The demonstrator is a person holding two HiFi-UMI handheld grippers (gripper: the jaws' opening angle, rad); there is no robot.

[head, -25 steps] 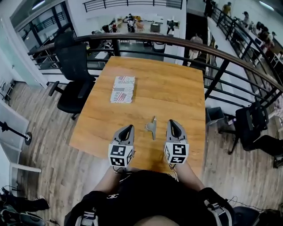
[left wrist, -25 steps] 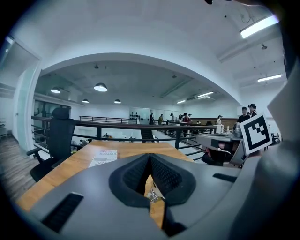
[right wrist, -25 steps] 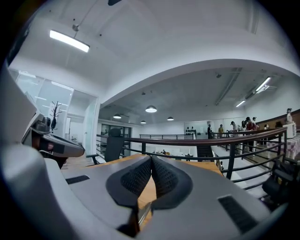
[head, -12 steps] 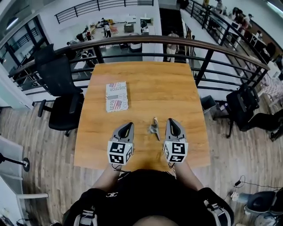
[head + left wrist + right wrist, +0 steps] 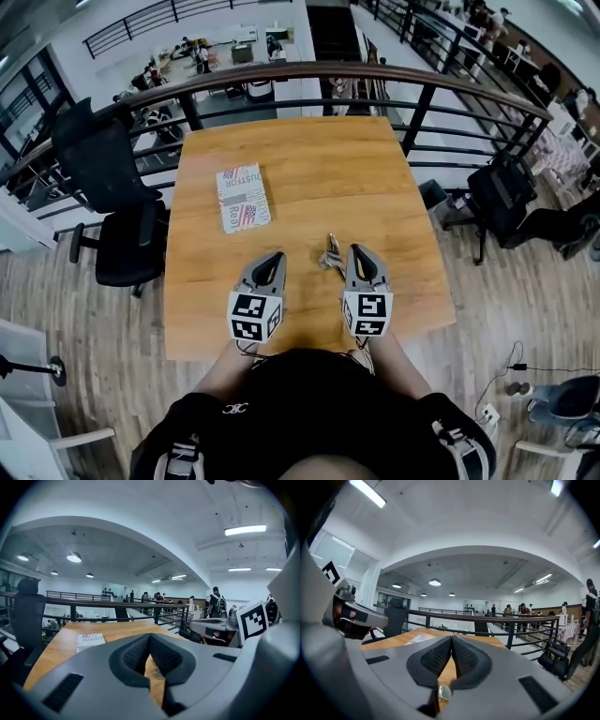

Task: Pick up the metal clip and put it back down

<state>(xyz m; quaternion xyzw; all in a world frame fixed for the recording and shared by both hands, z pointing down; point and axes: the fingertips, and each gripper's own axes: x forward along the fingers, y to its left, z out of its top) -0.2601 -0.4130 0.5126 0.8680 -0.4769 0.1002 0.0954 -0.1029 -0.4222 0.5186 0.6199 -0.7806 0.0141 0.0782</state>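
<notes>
Filling the middle of the head view, the wooden table (image 5: pixel 375 169) carries a printed booklet (image 5: pixel 243 198) ahead and to the left of the left gripper (image 5: pixel 274 258). Its cover reads "USTFOR" after a first letter too unclear to settle, and the red and blue print beside that is too small to read. Both grippers are held side by side over the table's near part. The left gripper's dark pads are pressed together at the tips with nothing between them, and so are those of the right gripper (image 5: pixel 355 251). The metal clip (image 5: pixel 331 253), a small silvery piece with a thin arm, lies on the wood just left of the right gripper's tip, between the two grippers. Only the head view shows its shape. The left gripper view catches a tiny glint below its closed pads, and the right gripper view shows a shiny bit low in its gap that cannot be identified.
</notes>
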